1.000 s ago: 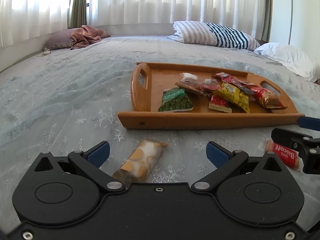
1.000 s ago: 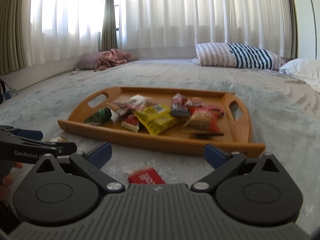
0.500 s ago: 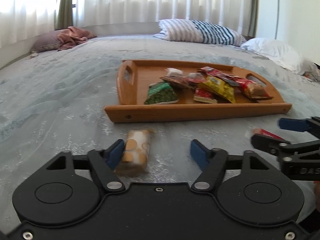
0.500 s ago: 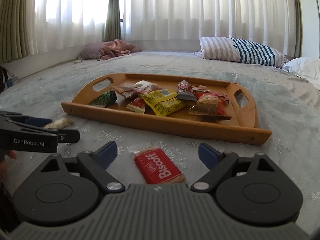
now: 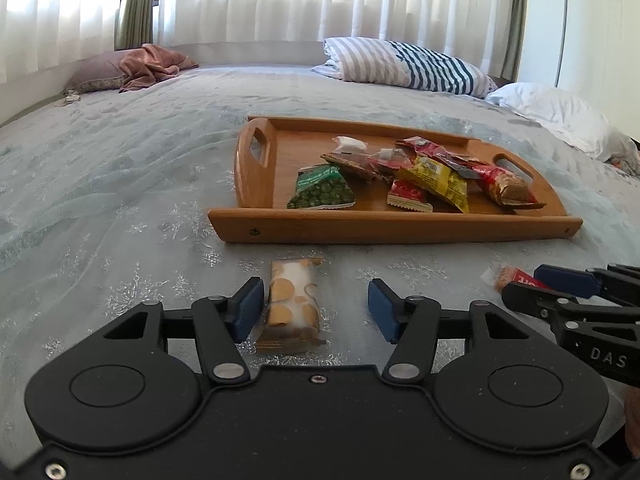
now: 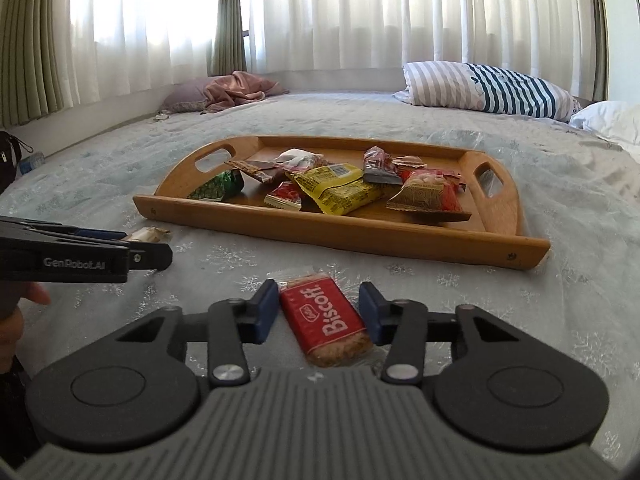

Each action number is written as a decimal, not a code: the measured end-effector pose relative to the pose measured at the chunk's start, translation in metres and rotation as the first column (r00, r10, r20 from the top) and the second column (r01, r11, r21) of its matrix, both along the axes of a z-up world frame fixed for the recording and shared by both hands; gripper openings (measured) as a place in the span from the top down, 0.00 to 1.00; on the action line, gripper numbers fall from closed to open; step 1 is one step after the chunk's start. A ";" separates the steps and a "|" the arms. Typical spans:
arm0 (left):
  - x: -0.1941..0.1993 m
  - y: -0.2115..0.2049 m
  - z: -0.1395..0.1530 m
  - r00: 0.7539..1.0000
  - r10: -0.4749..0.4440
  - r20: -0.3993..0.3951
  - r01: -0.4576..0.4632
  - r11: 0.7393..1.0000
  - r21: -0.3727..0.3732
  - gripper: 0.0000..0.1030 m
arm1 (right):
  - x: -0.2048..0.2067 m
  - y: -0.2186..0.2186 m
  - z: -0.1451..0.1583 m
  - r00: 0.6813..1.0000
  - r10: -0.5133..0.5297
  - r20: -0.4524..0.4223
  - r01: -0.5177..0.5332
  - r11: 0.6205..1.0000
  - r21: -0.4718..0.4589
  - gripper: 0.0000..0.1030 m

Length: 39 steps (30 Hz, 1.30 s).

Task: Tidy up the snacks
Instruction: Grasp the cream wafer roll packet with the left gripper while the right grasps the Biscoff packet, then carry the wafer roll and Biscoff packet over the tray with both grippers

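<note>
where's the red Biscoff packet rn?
In the right wrist view, the red Biscoff biscuit packet lies on the pale bedspread between the open right gripper fingers, just in front of the wooden tray.

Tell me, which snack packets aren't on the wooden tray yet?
Two lie on the bedspread: the red Biscoff biscuit between the right tongs, and the cream, gold-dotted bar between the left tongs. Neither is gripped.

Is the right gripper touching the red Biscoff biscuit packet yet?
Apart. The right wrist view shows the right gripper open around the red Biscoff biscuit packet, with pale bedspread visible between the packet and each blue pad.
</note>
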<state>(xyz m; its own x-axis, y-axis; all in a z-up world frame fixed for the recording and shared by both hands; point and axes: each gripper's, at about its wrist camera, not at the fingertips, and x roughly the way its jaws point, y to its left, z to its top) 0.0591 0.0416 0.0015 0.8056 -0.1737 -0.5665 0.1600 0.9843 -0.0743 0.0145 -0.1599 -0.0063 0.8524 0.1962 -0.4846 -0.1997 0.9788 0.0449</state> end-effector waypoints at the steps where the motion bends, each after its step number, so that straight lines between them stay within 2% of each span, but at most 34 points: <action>1: 0.001 0.000 0.000 1.000 0.001 -0.002 -0.001 1.000 0.000 0.46 | -0.001 0.000 0.000 1.000 0.001 0.000 -0.001 1.000 -0.002 0.55; 3: 0.002 -0.001 0.000 1.000 0.005 -0.003 -0.005 1.000 0.002 0.47 | -0.002 0.001 0.000 1.000 0.005 0.001 -0.005 1.000 -0.002 0.57; 6: 0.001 -0.003 0.000 1.000 -0.001 -0.003 0.001 1.000 0.002 0.57 | -0.002 0.003 0.001 1.000 0.011 0.001 -0.011 1.000 0.004 0.59; 8: 0.001 -0.004 0.001 1.000 -0.001 -0.006 0.001 1.000 0.001 0.72 | -0.003 0.004 0.002 1.000 0.010 0.003 -0.010 1.000 0.006 0.60; 10: 0.001 -0.005 0.002 1.000 0.007 -0.011 -0.007 1.000 0.006 0.77 | -0.003 0.005 0.002 1.000 0.009 0.002 -0.009 1.000 0.009 0.60; 27: -0.002 -0.012 0.021 1.000 0.016 0.016 -0.017 1.000 0.012 0.80 | 0.000 0.008 0.018 1.000 -0.017 0.021 0.016 1.000 0.015 0.63; 39: 0.019 -0.021 0.044 0.998 0.009 0.055 -0.009 1.000 0.000 0.80 | 0.030 0.009 0.041 0.998 -0.060 0.035 0.059 0.998 0.034 0.63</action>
<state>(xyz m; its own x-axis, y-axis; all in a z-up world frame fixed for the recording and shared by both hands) 0.0785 0.0211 0.0455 0.8368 -0.1660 -0.5217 0.1550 0.9858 -0.0650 0.0449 -0.1510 0.0347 0.8799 0.1601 -0.4473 -0.1436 0.9871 0.0709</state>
